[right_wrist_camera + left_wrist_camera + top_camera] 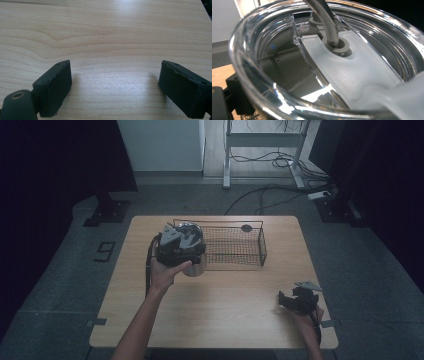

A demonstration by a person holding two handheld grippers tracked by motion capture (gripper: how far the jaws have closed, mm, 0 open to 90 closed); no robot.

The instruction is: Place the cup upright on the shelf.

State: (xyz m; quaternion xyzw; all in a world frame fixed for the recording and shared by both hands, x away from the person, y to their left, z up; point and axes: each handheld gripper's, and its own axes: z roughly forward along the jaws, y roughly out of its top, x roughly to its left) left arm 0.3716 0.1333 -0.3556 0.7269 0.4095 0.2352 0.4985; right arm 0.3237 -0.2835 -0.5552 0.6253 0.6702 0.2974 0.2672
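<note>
Pale wood table [220, 315] fills the lower frame, with grey floor around it. At lower right, the right gripper [296, 301] rests low over bare wood, its jaws spread wide with nothing between them. Farther up, left of centre, the left gripper [176, 245] sits against a metal tumbler [196, 266] with a clear lid [247, 82] and straw [327, 22]; whether its jaws clamp it I cannot tell. Behind stands a wire basket [235, 245]. Rigid and probably slippery, the tumbler seems best gripped around its body.

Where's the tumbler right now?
High view: the tumbler sits left of centre on the table, under the left gripper, against the wire basket's left end.
</note>
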